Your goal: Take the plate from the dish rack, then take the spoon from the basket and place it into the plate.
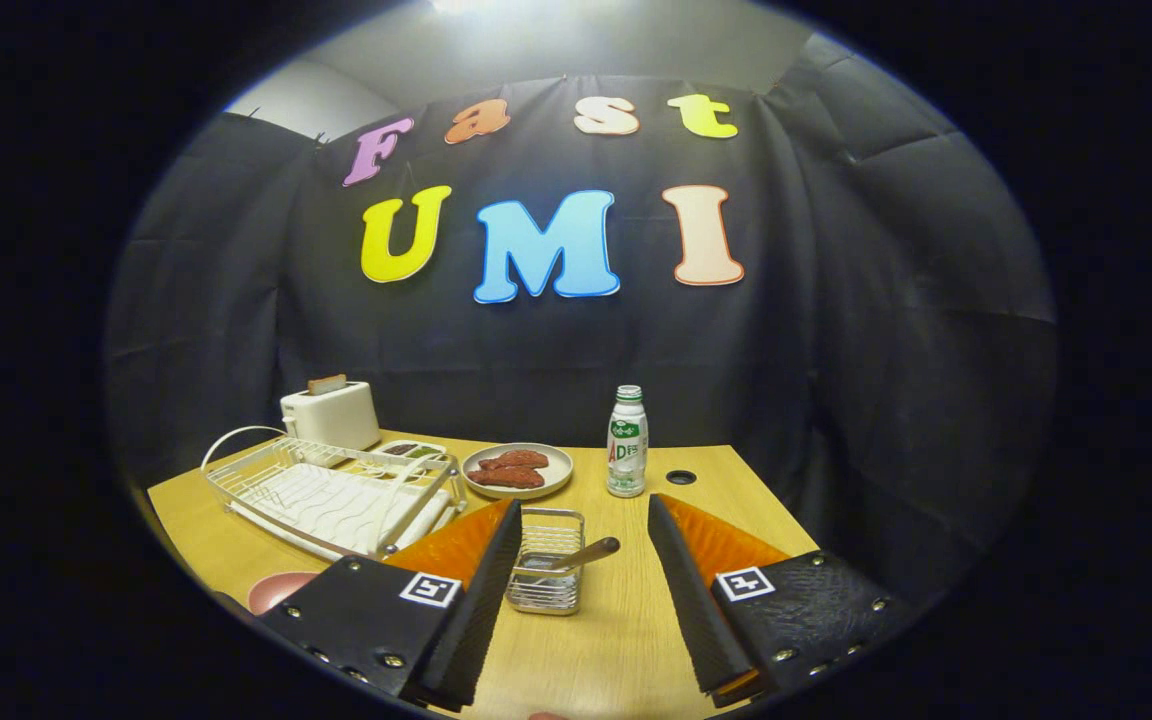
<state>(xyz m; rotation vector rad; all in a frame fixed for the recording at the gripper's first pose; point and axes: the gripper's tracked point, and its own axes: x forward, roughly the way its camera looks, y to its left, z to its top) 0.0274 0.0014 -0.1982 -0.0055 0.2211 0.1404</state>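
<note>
Wooden table (pixel 626 640) in a dark booth carries everything the task needs. Its pink plate (pixel 276 590) lies flat on the wood just left of the left finger, below the near corner of the rack (pixel 336 490), partly hidden by the finger, so the first step looks done; the rack itself stands empty. What is left is the spoon (pixel 586 553): its handle leans out over the rim of the small wire basket (pixel 546 575), tilted toward the right, with the bowl end down inside. The gripper (pixel 584 520) is spread wide and holds nothing, its fingers flanking the basket, the left one overlapping the basket's edge in the view and the right one well apart from the handle. Judging from this, the spoon pick is about to begin and the carry to the plate has yet to come. Beyond the basket sit a beige dish of reddish food (pixel 518 468), a bottle (pixel 627 443) and, behind the rack, a toaster (pixel 330 413).
</note>
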